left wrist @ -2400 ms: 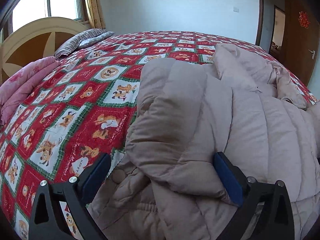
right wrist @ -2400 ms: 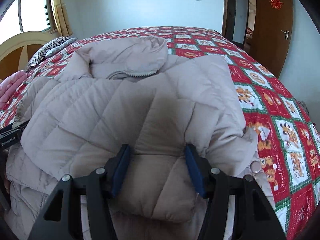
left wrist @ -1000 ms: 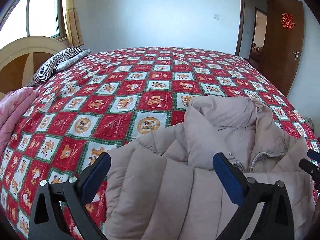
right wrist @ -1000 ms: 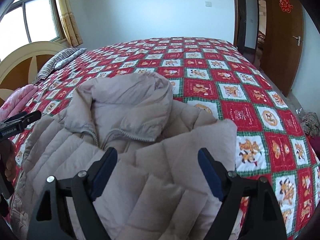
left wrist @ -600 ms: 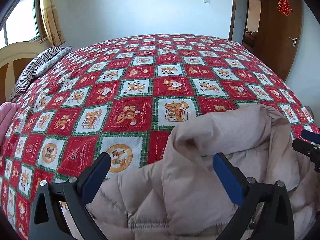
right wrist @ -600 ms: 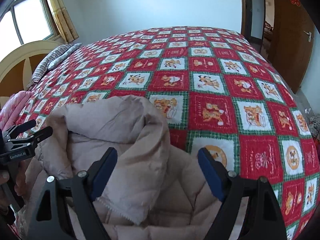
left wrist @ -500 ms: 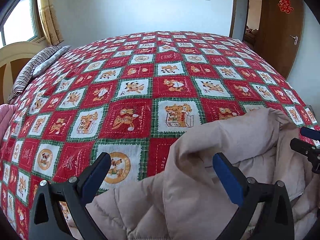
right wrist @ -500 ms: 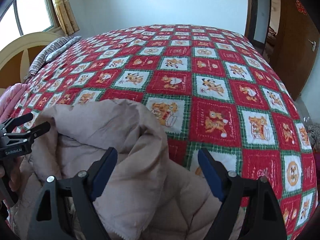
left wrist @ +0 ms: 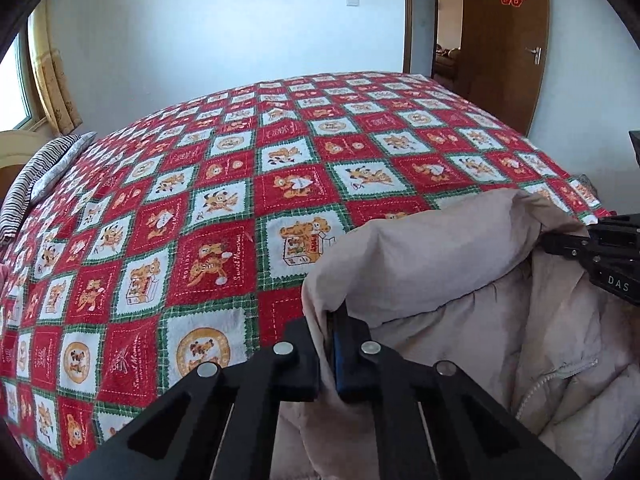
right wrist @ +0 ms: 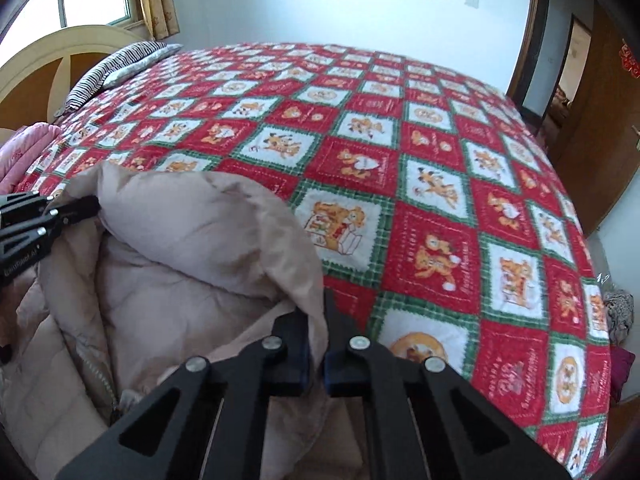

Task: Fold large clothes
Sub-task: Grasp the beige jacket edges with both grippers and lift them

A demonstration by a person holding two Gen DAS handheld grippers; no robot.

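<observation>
Two grippers, left (left wrist: 327, 354) and right (right wrist: 316, 354), pinch the hood's (left wrist: 432, 256) corners on a puffy coat (right wrist: 60, 360) lying near on the bed (left wrist: 240, 184); soft, bulky and probably slippery, best held by its edges.

Beige quilted jacket (left wrist: 460, 264) on red-green-white checked cartoon bedspread (left wrist: 224, 216).

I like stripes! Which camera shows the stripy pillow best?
The right wrist view: the stripy pillow lies whole against the headboard, its stripes clear. In the left wrist view the pillow is squeezed into the left edge, partly cut off.
</observation>
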